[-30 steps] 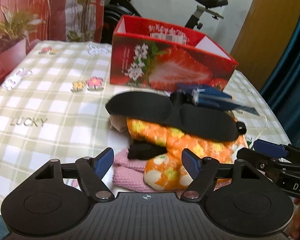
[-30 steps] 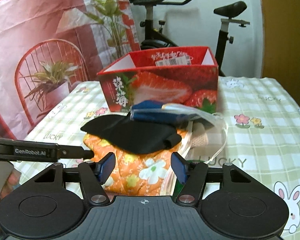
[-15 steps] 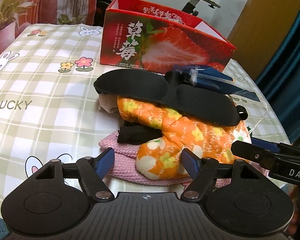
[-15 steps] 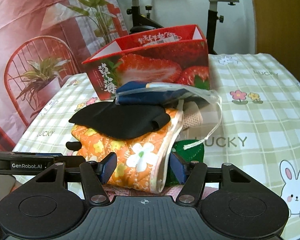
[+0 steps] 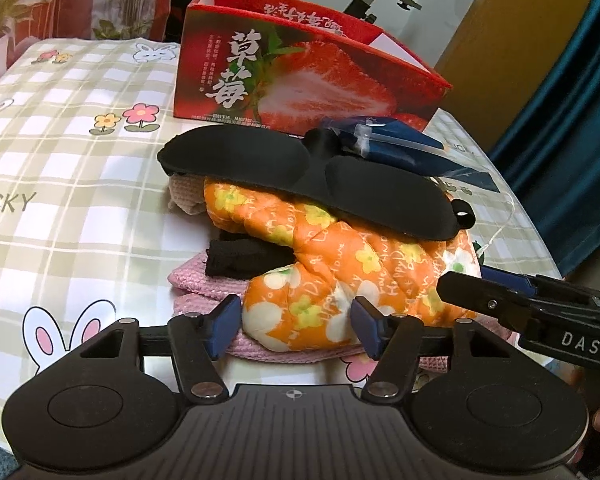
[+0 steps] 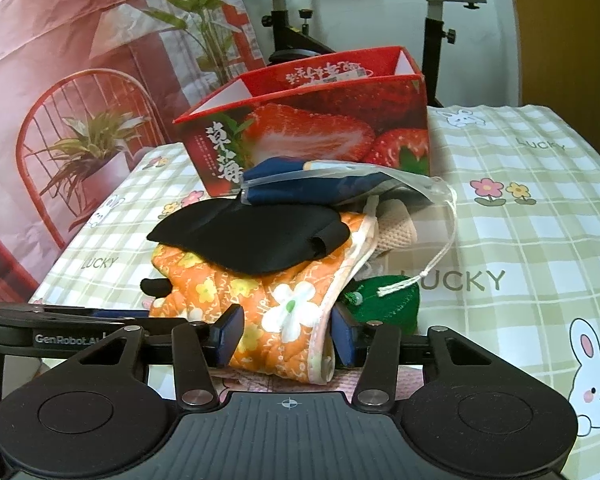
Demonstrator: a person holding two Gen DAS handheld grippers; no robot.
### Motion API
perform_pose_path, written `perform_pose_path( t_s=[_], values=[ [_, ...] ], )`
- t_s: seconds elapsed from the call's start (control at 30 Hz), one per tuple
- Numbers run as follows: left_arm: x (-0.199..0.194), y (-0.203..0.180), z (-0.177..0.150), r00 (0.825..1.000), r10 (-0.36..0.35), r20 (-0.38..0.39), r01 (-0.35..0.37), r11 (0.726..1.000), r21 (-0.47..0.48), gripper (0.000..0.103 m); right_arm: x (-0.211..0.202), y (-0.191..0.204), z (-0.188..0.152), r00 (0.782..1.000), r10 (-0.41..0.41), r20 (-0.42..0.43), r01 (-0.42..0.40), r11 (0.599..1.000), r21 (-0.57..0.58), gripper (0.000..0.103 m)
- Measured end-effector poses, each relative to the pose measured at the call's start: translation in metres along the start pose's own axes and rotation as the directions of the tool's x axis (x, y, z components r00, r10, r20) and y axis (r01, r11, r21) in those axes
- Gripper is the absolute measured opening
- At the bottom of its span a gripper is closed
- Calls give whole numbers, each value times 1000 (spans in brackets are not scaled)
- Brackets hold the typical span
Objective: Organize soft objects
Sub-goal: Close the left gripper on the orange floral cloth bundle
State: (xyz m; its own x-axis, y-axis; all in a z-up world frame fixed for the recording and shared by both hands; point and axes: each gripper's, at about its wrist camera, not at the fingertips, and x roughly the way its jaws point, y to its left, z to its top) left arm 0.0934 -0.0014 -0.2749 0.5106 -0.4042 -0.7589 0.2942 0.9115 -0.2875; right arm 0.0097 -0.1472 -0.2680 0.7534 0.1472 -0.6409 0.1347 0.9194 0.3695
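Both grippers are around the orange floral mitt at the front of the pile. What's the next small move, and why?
Probably finish closing both, then lift a little. The left gripper and right gripper each straddle an end of the orange floral mitt, and their jaws have just been closing. The black eye mask and the bagged blue item lie on top, so go slowly toward the strawberry box.

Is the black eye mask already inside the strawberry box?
No, the black eye mask lies on top of the orange floral mitt in the pile on the table, in front of the strawberry box.
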Motion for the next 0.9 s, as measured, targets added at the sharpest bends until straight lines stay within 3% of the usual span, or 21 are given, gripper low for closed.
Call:
perform_pose_path(
  t_s=[0.3, 0.47, 0.63, 0.77, 0.9],
  values=[
    [6, 9, -2, 1000, -17, -20, 16, 999, -50, 63, 7, -6, -2, 1000, 5, -28, -4, 999, 36, 46],
    [1, 9, -1, 1000, -2, -8, 1, 999, -44, 52, 4, -3, -1, 1000, 22, -15, -21, 999, 27, 43],
    [-17, 13, 1, 998, -4, 55, 7, 999, -47, 37, -7, 0, 3, 998, 58, 28, -58, 998, 16, 29],
    [-30, 11, 1, 993, 2, 114, 1, 1000, -31, 29, -13, 0, 6, 996, 69, 49, -71, 997, 23, 10],
    [-44, 13, 3, 986, -14, 165, 20, 999, -34, 26, -19, -1, 8, 994, 82, 71, -84, 996, 30, 9]
  ],
)
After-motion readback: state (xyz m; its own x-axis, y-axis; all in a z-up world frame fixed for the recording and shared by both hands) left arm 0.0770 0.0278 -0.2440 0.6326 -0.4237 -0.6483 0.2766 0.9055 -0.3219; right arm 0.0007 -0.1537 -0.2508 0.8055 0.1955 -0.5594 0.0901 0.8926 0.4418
